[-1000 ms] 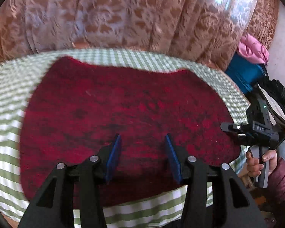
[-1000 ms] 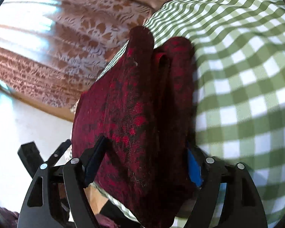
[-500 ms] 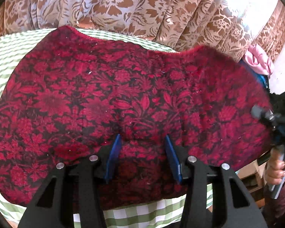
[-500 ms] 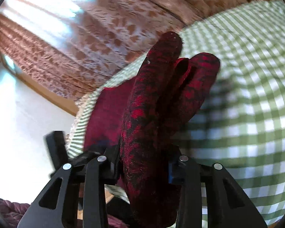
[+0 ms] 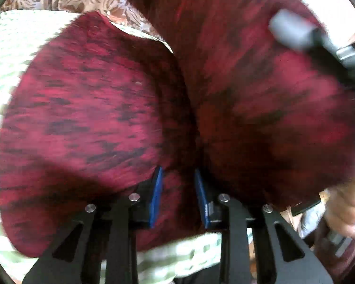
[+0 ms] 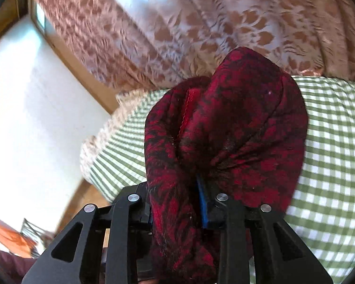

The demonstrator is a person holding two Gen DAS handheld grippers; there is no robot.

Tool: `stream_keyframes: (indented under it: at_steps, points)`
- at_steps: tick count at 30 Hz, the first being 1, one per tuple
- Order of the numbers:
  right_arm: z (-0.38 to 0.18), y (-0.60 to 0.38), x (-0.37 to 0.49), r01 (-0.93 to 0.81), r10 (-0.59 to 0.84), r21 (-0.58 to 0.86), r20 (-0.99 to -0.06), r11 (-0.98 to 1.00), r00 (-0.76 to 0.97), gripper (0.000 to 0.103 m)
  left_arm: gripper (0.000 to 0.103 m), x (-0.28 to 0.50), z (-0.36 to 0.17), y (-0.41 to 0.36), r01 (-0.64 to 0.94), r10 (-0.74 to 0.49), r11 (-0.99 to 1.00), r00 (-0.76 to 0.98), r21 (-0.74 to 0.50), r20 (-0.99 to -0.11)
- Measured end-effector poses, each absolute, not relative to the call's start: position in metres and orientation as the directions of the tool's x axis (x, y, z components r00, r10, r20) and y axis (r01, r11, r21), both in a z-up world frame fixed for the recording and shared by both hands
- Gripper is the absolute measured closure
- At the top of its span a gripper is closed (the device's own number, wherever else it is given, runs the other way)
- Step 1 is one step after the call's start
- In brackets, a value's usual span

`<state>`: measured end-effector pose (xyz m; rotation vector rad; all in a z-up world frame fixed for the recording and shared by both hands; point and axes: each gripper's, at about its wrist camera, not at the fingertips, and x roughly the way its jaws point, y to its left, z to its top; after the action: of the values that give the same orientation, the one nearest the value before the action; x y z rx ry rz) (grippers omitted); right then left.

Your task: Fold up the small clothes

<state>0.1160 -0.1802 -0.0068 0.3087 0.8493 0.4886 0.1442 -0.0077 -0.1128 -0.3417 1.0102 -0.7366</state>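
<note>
A dark red floral garment (image 5: 87,118) lies on the green checked table cloth (image 5: 16,47). Its right half (image 5: 260,94) is lifted and swung over toward the left, blurred by motion. My left gripper (image 5: 177,196) is shut on the garment's near edge at the crease. My right gripper (image 6: 175,203) is shut on a bunched fold of the same garment (image 6: 236,130) and holds it above the cloth. The right gripper also shows in the left wrist view (image 5: 319,42), at the top right above the raised half.
Brown patterned curtains (image 6: 201,23) hang behind the table. A white wall and wooden frame (image 6: 35,94) stand to the left in the right wrist view. The checked cloth's edge (image 6: 106,137) drops off there. The person's hand (image 5: 343,213) is at the lower right.
My right gripper has lifted the garment's right side and carried it up and over toward the left. My left gripper has closed on the near edge.
</note>
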Motion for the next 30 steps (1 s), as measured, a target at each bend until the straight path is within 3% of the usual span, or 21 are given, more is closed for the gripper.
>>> stream_keyframes:
  at_steps: [5, 9, 13, 18, 20, 21, 24, 26, 27, 28, 30]
  points:
    - [-0.018, -0.145, 0.127, -0.263, 0.438, 0.351, -0.706, 0.899, 0.557, 0.077, 0.075, 0.149, -0.085, 0.079, 0.353, -0.674, 0.738, 0.430, -0.576, -0.600]
    - [-0.034, -0.101, 0.127, -0.288, 0.336, 0.201, -0.747, 0.936, 0.573, 0.077, 0.074, 0.164, -0.063, 0.134, 0.298, -0.699, 0.693, 0.504, -0.657, -0.508]
    - [-0.075, -0.057, 0.124, -0.326, 0.246, 0.056, -0.779, 0.944, 0.577, 0.076, 0.062, 0.187, -0.041, 0.149, 0.331, -0.758, 0.622, 0.480, -0.710, -0.441]
    - [-0.085, -0.037, 0.104, -0.346, 0.168, -0.110, -0.714, 0.932, 0.679, 0.067, 0.053, 0.204, -0.027, 0.112, 0.399, -0.781, 0.621, 0.394, -0.674, -0.485]
    - [-0.084, -0.040, 0.100, -0.352, 0.171, -0.125, -0.696, 0.928, 0.697, 0.065, 0.046, 0.211, -0.027, 0.092, 0.405, -0.772, 0.636, 0.352, -0.657, -0.529]
    - [-0.084, -0.042, 0.097, -0.359, 0.184, -0.120, -0.687, 0.925, 0.703, 0.058, 0.045, 0.219, -0.026, 0.081, 0.417, -0.774, 0.633, 0.322, -0.653, -0.545]
    - [-0.083, -0.043, 0.091, -0.375, 0.198, -0.136, -0.661, 0.917, 0.724, 0.054, 0.044, 0.235, -0.028, 0.055, 0.429, -0.742, 0.665, 0.281, -0.611, -0.609]
    - [-0.082, -0.045, 0.087, -0.395, 0.224, -0.134, -0.642, 0.909, 0.733, 0.048, 0.050, 0.240, -0.032, 0.042, 0.444, -0.731, 0.670, 0.249, -0.595, -0.636]
    - [-0.081, -0.045, 0.084, -0.410, 0.246, -0.123, -0.634, 0.904, 0.733, 0.041, 0.060, 0.240, -0.033, 0.038, 0.454, -0.727, 0.668, 0.230, -0.590, -0.647]
    - [-0.080, -0.047, 0.081, -0.422, 0.262, -0.120, -0.625, 0.899, 0.735, 0.038, 0.077, 0.238, -0.034, 0.031, 0.469, -0.730, 0.658, 0.204, -0.589, -0.653]
    - [-0.080, -0.046, 0.080, -0.423, 0.255, -0.142, -0.616, 0.895, 0.745, 0.036, 0.084, 0.231, -0.027, 0.022, 0.494, -0.700, 0.682, 0.226, -0.540, -0.678]
